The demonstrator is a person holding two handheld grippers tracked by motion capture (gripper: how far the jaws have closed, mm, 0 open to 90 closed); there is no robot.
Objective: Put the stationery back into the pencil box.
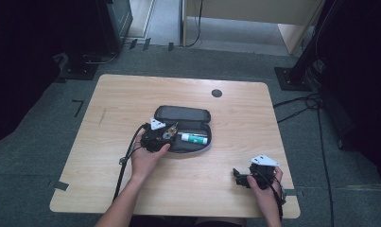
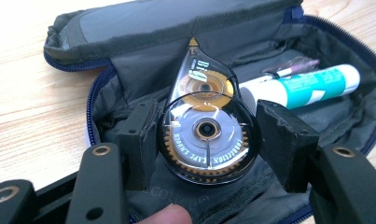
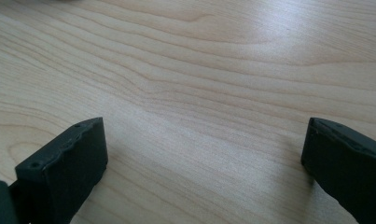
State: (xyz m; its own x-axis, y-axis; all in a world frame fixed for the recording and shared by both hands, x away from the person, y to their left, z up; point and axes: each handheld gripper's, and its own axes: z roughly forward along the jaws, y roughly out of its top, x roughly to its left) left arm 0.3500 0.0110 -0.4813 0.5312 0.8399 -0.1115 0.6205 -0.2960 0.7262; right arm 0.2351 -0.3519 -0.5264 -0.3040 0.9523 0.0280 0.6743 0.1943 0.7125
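Observation:
An open dark grey pencil case (image 1: pixel 181 115) (image 2: pixel 129 28) lies in the middle of the wooden table (image 1: pixel 131 94). Over its left end my left gripper (image 1: pixel 165 135) (image 2: pixel 206 140) is shut on a clear correction tape dispenser (image 2: pixel 206 130) (image 1: pixel 169 131) with orange gears, held just above the case's inside. A white and teal glue stick (image 1: pixel 194 138) (image 2: pixel 307 86) lies in the case, and a purple-tipped pen (image 2: pixel 293 66) lies beside it. Near the table's front right corner my right gripper (image 1: pixel 239 176) (image 3: pixel 204 163) stands open, low over bare wood, nothing between its jaws.
A round black cable hole (image 1: pixel 217 93) sits near the table's far edge. Black cables (image 1: pixel 127 156) trail from the left gripper across the front left. Dark stands and cables (image 1: pixel 301 101) are on the grey floor beyond the table.

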